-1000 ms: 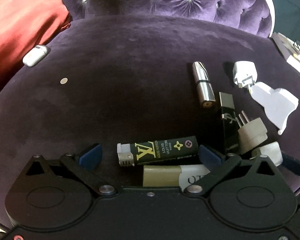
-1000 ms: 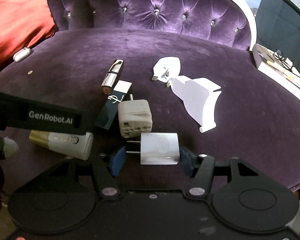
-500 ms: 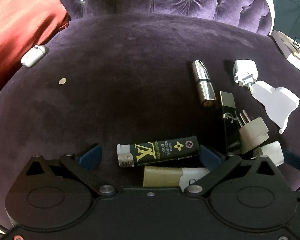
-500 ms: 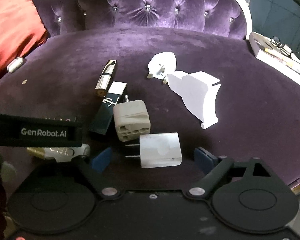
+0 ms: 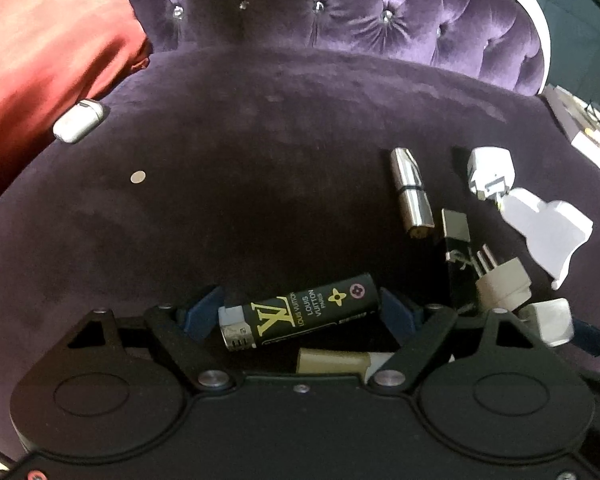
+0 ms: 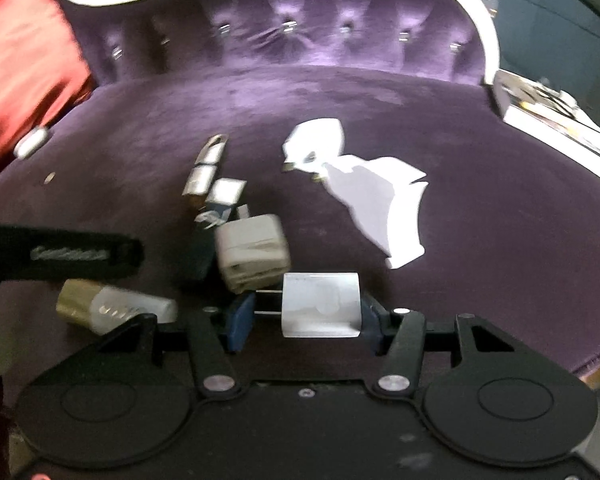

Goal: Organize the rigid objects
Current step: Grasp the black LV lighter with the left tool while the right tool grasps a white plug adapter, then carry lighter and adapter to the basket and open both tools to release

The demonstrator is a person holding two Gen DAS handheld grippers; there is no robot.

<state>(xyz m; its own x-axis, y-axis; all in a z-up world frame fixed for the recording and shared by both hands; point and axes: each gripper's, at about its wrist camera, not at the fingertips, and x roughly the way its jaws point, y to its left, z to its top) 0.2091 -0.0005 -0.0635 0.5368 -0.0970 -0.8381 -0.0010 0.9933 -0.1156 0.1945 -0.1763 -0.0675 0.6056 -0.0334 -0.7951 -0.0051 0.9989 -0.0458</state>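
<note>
In the left wrist view my left gripper [image 5: 300, 308] is shut on a black lighter [image 5: 300, 312] with a gold LV logo, lying crosswise between the blue pads. A gold-and-white tube [image 5: 340, 360] lies just beneath it. In the right wrist view my right gripper [image 6: 304, 316] is shut on a white two-prong charger block [image 6: 320, 304], prongs pointing left. A beige travel adapter [image 6: 252, 252], a black rectangular case [image 6: 216, 216], a silver lipstick [image 6: 206, 168] and a white plug [image 6: 312, 144] lie ahead on the purple velvet seat [image 6: 500, 220].
A large white plug-shaped piece [image 6: 380, 208] lies right of centre. A small white case [image 5: 78, 120] and a coin [image 5: 137, 177] sit at the left by a red cushion [image 5: 40, 40]. The tufted chair back [image 5: 340, 12] rises behind. Books [image 6: 548, 108] lie off the right edge.
Both grippers have closed: the left pads onto the lighter, the right pads onto the white charger block. The right view has shifted and is blurred by motion.
</note>
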